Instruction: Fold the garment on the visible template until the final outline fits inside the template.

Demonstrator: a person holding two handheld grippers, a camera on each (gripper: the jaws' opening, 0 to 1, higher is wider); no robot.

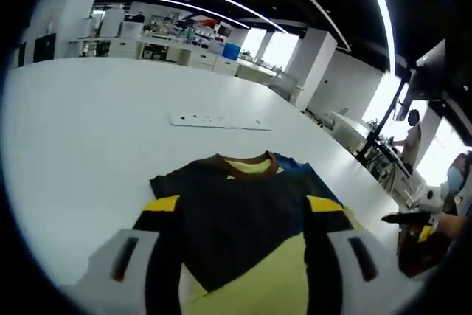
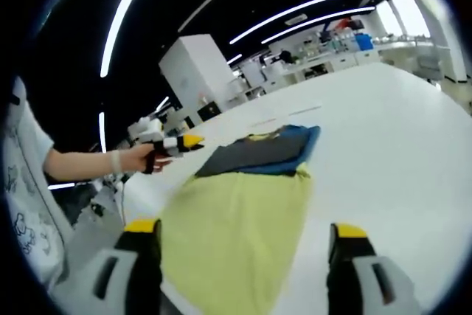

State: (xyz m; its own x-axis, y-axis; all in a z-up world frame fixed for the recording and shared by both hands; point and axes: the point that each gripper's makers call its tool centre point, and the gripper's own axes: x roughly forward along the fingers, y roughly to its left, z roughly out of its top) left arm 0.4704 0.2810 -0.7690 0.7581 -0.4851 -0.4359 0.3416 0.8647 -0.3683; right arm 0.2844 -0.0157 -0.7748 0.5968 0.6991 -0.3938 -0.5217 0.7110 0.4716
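White tabletop [image 1: 88, 153] runs wide under an open-plan office with long ceiling light strips. Garment [image 1: 243, 226] lies flat on it, near the edge closest to the person: dark navy panel, yellow lower section, brown collar facing away, blue layer showing at the far right corner. In the right gripper view the same garment [image 2: 243, 204] shows as a big yellow spread in front with the dark and blue part beyond.

Edges: far collar edge is straight-ish and sits well short of a flat white strip [image 1: 220, 120] on the table. Left edge of the garment has bare table next to it, lots of open room to the left and far side. Right edge in the right gripper view also borders bare white table, wide free area out to the far rim.

Left gripper [image 1: 243, 263]: 2 jaws spread wide, 1 on each side of the garment, yellow tips over the cloth's side edges; nothing between them is pinched. Right gripper [image 2: 247, 245]: 2 jaws also wide apart, straddling the yellow cloth, not clamped on it.

Left gripper also appears at the left of the right gripper view, carried by the person's hand [image 2: 136, 158], above the table beside the garment. Cannot tell if any jaw tip touches fabric.

Desks, cabinets and windows sit in the background.
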